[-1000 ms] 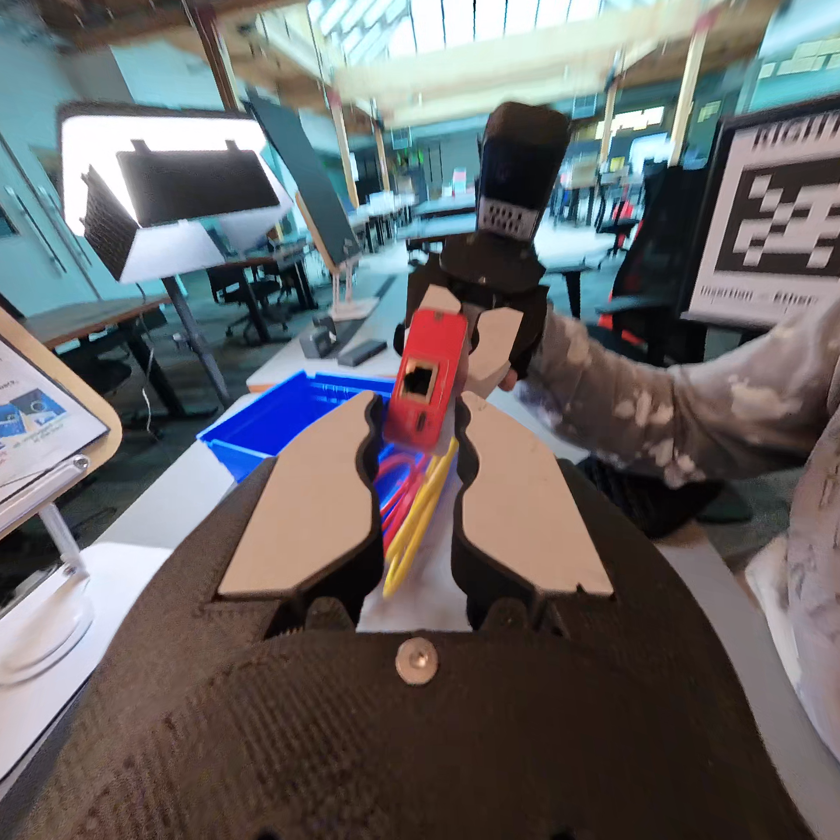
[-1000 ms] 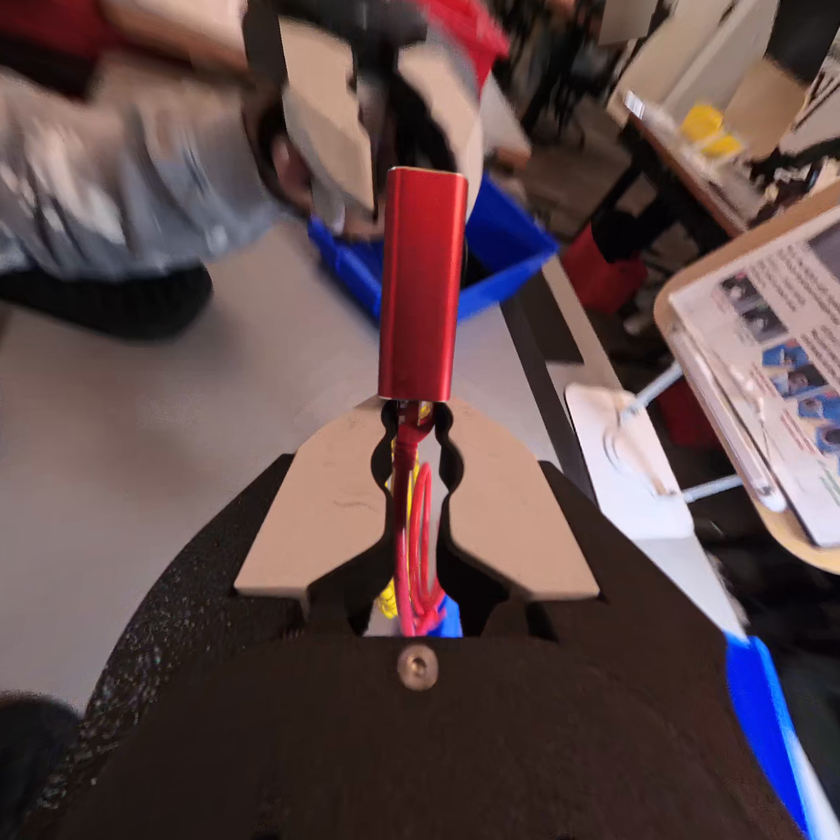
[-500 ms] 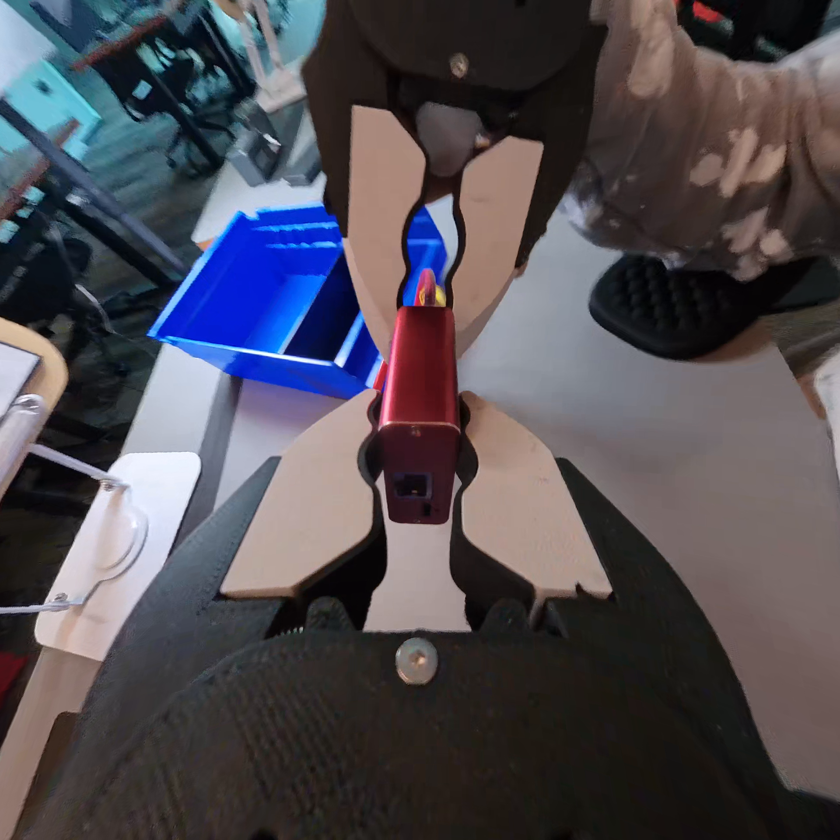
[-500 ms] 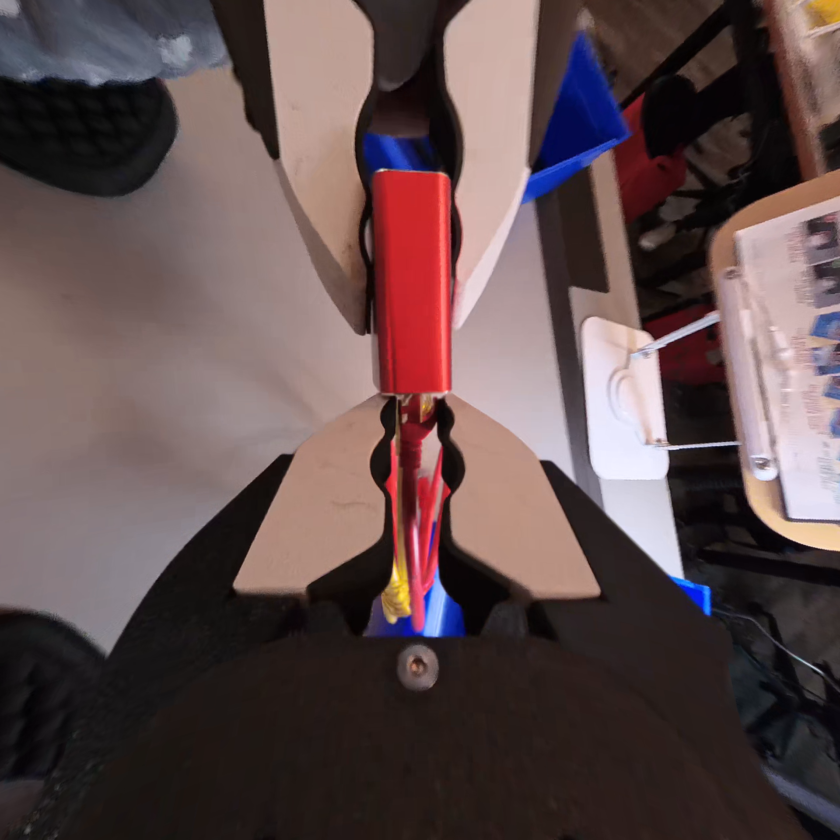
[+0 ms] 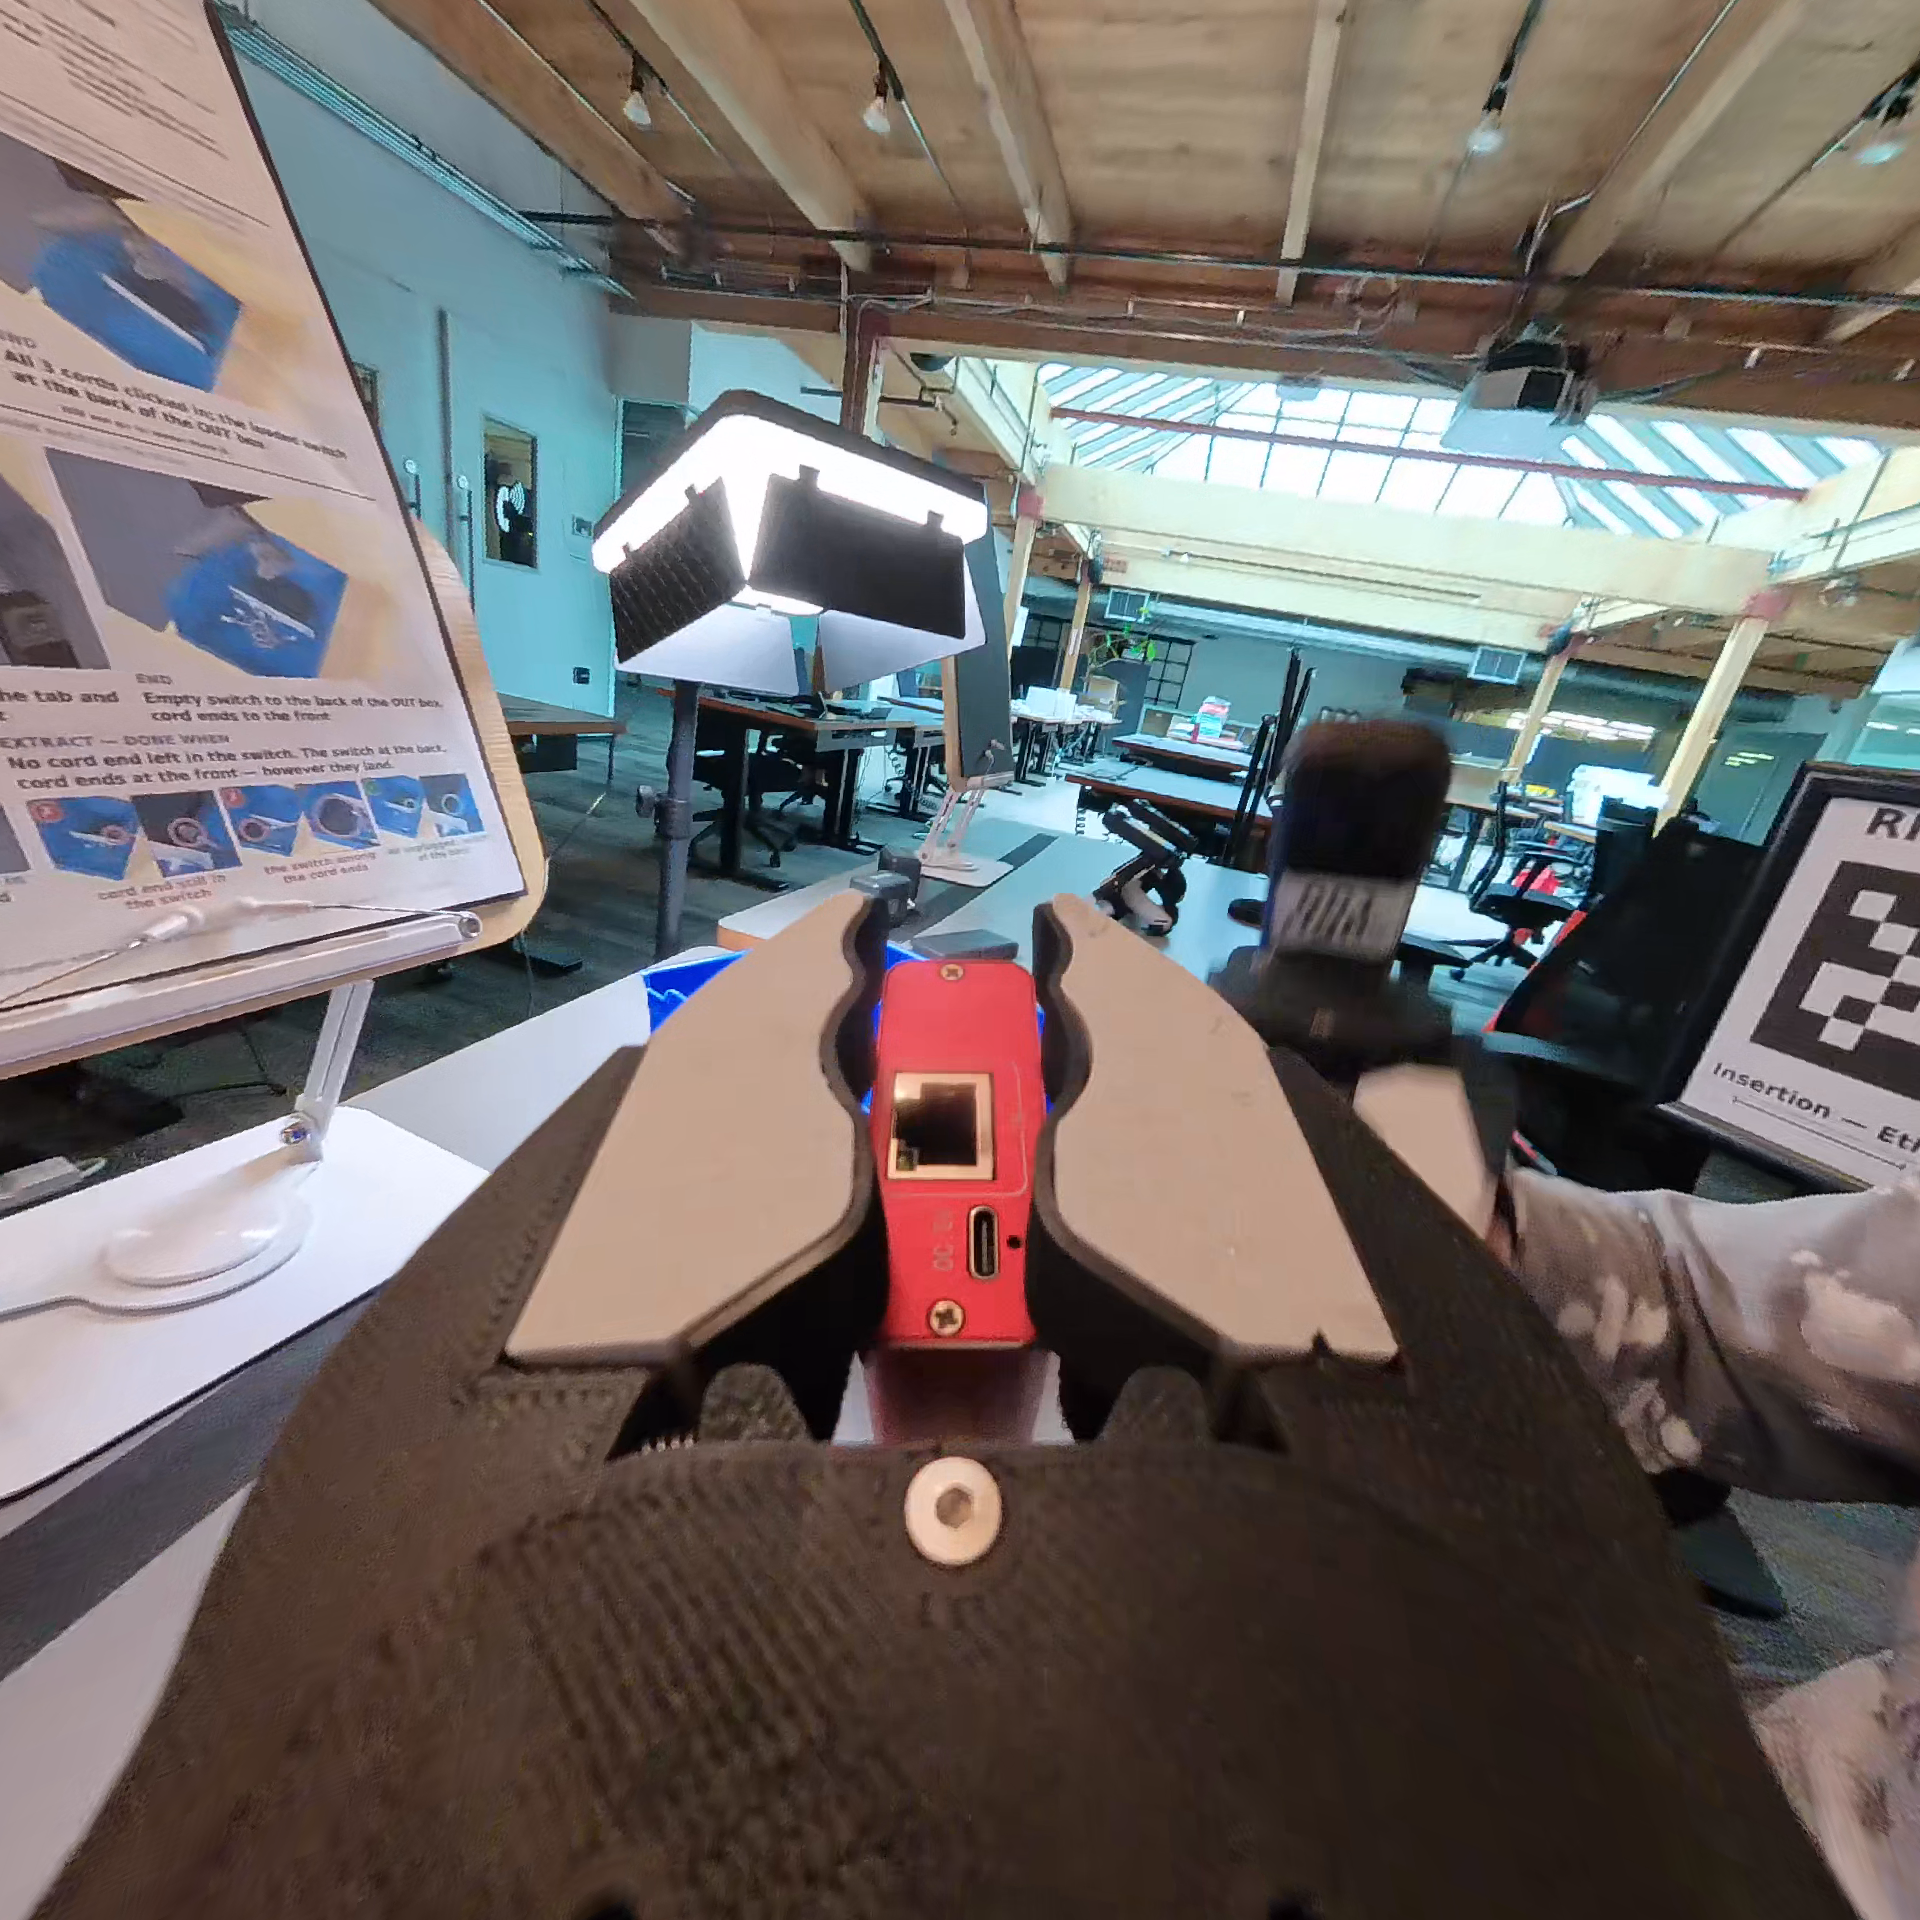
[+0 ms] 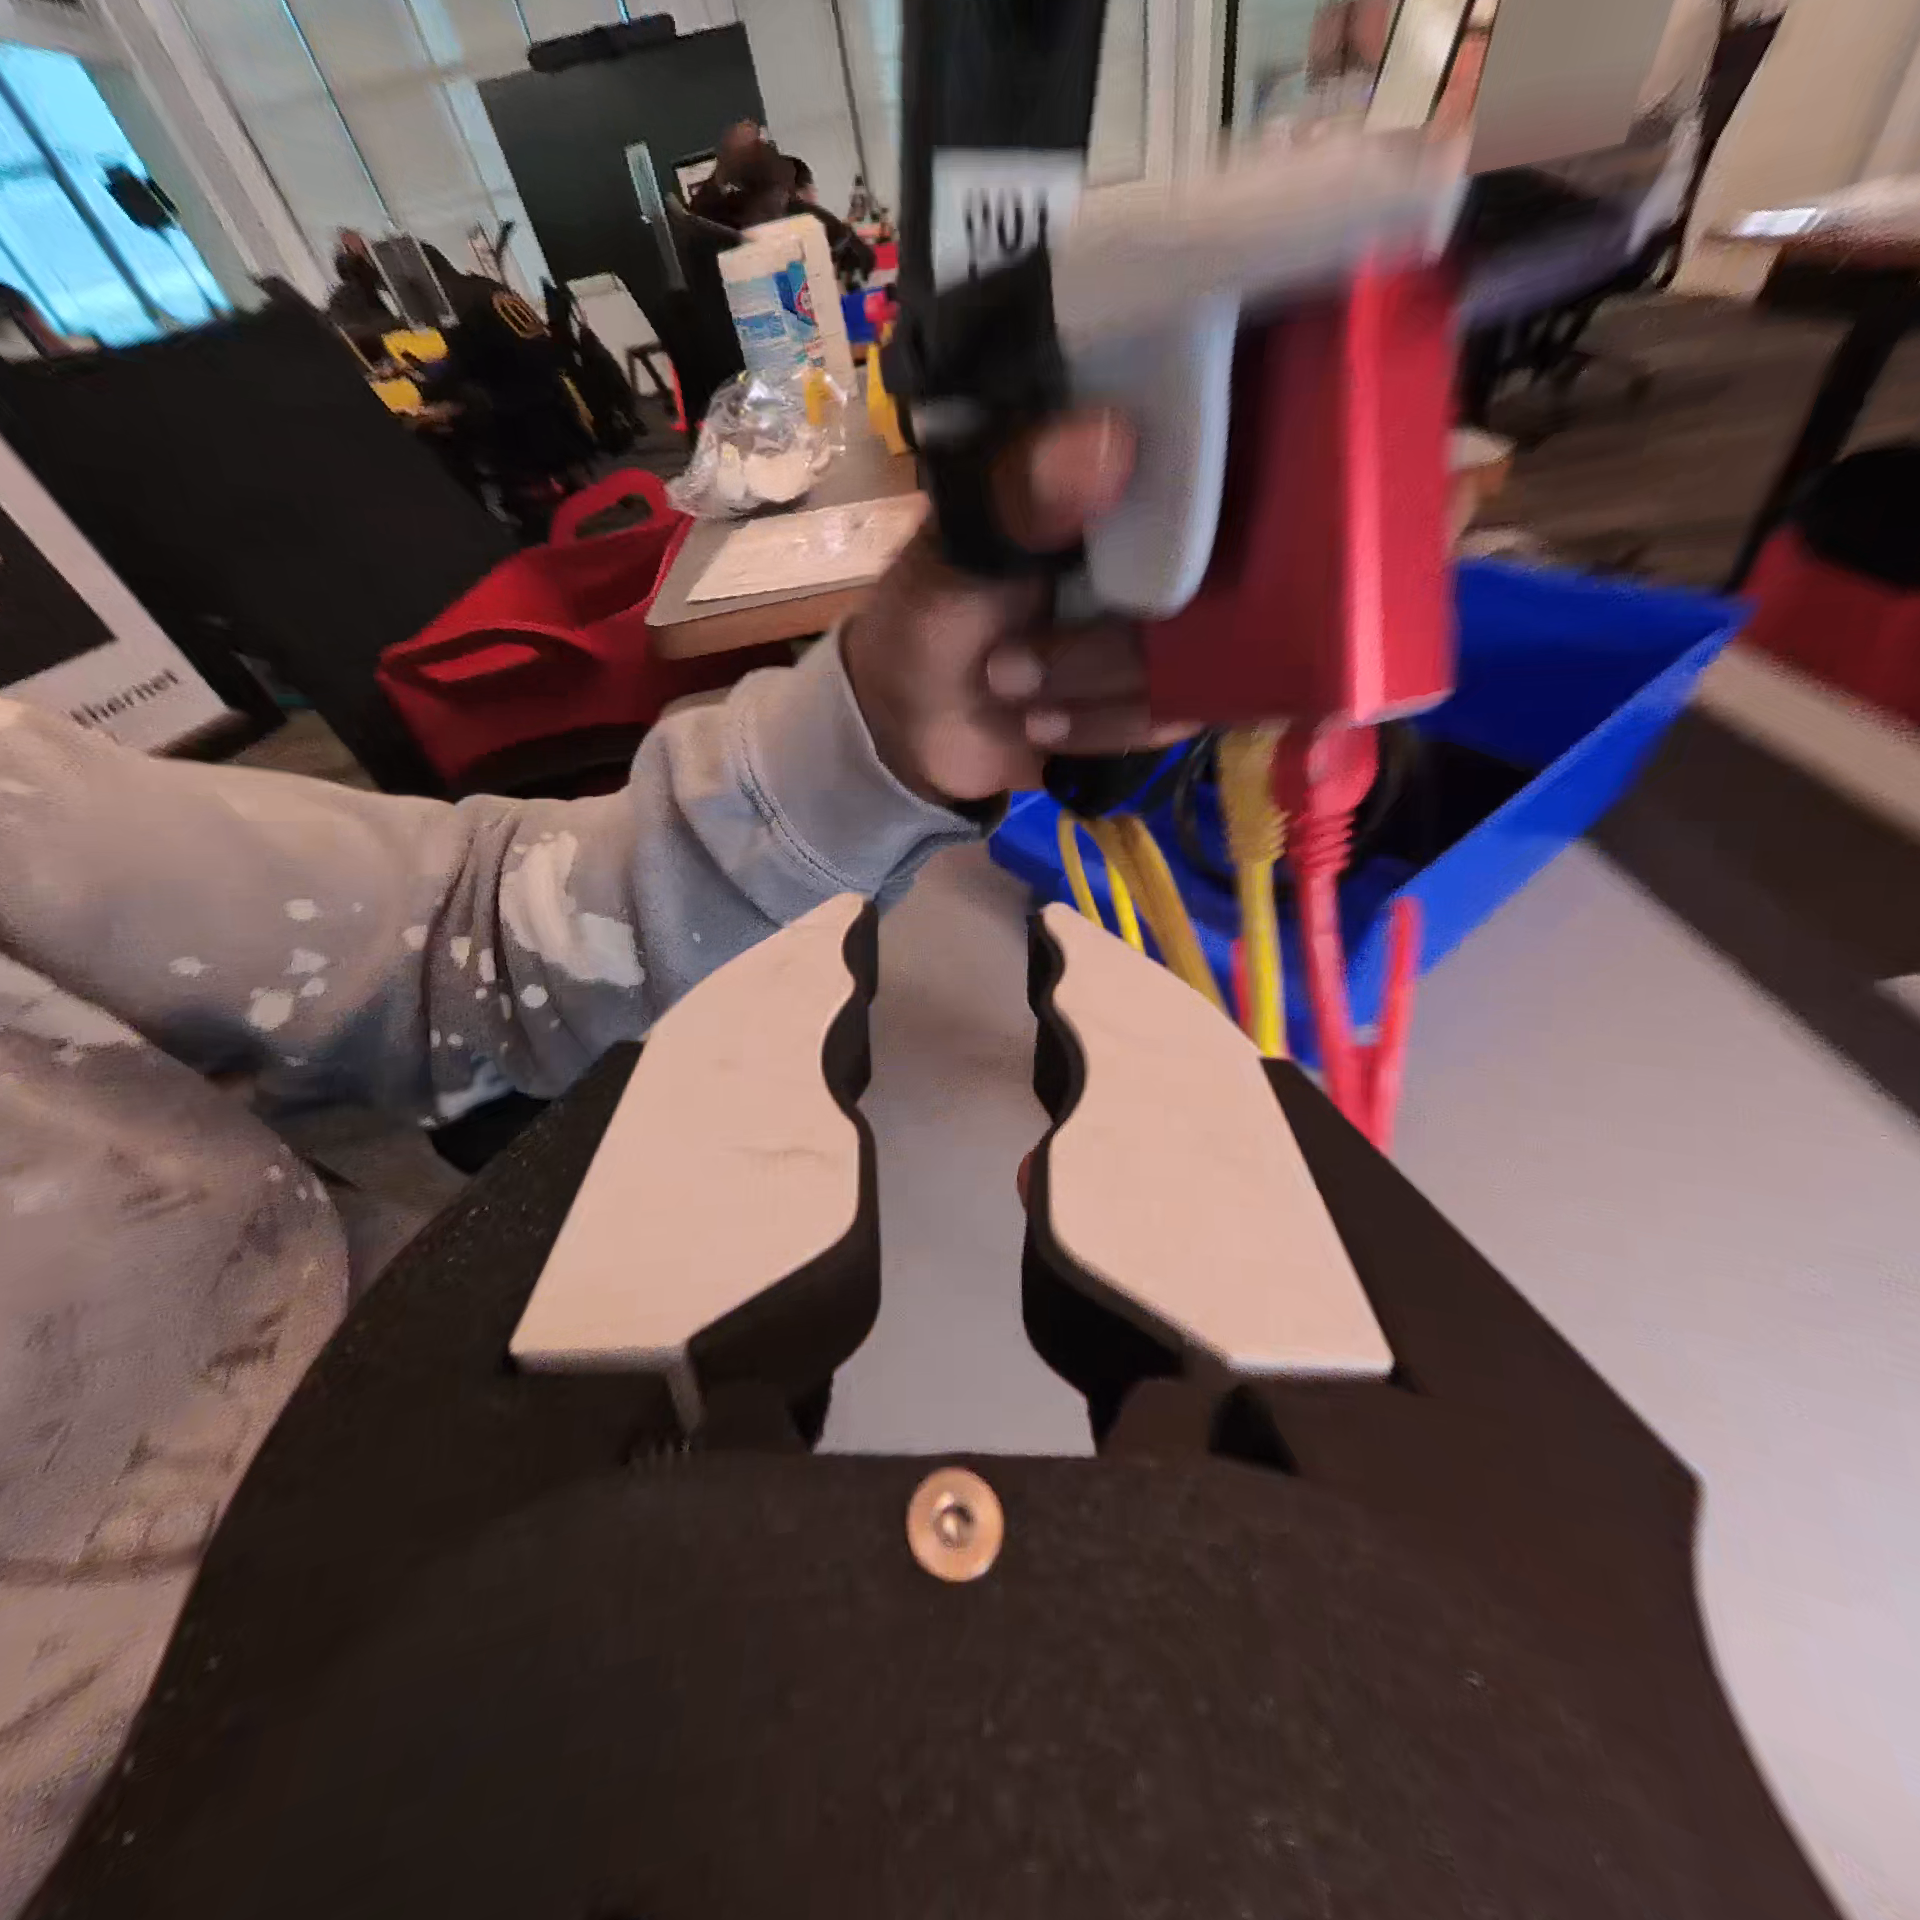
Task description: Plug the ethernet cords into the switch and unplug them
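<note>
- Stretching across the lower part of both views, the grey table (image 6: pixel 1558 1195) is carrying a blue bin (image 6: pixel 1590 665) near its far edge; in the left wrist view only a sliver of that bin (image 5: pixel 675 992) is showing beyond the fingers.
- Standing at the table's left end, a board (image 5: pixel 208 520) with printed sheets is leaning on a white stand (image 5: pixel 208 1236).
- Glowing behind it, a lamp (image 5: pixel 790 551) on a pole is facing down.
- Reaching in from the left of the right wrist view, a speckled grey sleeve (image 6: pixel 416 935) is ending in a hand (image 6: pixel 966 665) that is gripping the handle of the left gripper (image 6: pixel 1340 416), blurred there.
- Clamping the red switch (image 5: pixel 958 1143), the left gripper (image 5: pixel 956 925) is holding it by its two long sides, with one end face turned to the camera and showing an unfilled port and a smaller slot.
- Hanging in the air above the bin, the switch (image 6: pixel 1309 520) is pointing its other end downward.
- Trailing from that lower end, a yellow cord (image 6: pixel 1252 831) and a red cord (image 6: pixel 1325 883) are both plugged in and are dropping toward the table.
- Waiting below and apart from the switch, the right gripper (image 6: pixel 951 935) is holding nothing, its fingers parted by a narrow gap.
</note>
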Tool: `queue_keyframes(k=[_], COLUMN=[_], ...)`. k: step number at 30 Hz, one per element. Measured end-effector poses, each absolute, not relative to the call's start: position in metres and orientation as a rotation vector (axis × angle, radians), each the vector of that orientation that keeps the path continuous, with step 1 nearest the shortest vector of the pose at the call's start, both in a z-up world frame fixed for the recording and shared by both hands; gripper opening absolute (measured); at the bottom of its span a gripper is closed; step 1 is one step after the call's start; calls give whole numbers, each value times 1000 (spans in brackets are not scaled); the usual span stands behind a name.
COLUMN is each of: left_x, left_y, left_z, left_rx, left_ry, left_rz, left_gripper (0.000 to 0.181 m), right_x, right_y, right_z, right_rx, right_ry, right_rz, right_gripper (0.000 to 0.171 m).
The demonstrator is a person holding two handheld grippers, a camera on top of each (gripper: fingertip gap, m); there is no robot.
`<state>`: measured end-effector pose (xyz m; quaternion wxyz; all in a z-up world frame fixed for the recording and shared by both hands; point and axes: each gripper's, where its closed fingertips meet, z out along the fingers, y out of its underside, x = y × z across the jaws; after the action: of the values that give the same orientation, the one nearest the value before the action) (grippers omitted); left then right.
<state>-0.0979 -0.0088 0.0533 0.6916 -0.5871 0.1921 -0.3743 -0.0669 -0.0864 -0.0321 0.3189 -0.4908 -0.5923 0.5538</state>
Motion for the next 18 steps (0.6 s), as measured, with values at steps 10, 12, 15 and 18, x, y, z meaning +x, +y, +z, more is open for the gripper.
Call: queue_keyframes(k=[10, 12, 15, 18], left_x=[-55, -48, -43, -39], left_y=[-38, -43, -53, -61], left_z=[79, 85, 96, 104], left_rx=[-1232, -1205, -1151, -1118], left_ry=[551, 546, 526, 519], left_rz=[-813, -810, -835, -881], left_gripper=[27, 28, 28, 28], right_x=[-102, -89, -72, -54], right_y=[-105, -93, -82, -67], right_z=[-40, -18, 7, 32], right_rx=[-1264, -1199, -1104, -1023], right_ry=[-899, -765, -673, -604], right_rz=[2056, 2168, 2207, 2179], right_gripper=[43, 45, 48, 49])
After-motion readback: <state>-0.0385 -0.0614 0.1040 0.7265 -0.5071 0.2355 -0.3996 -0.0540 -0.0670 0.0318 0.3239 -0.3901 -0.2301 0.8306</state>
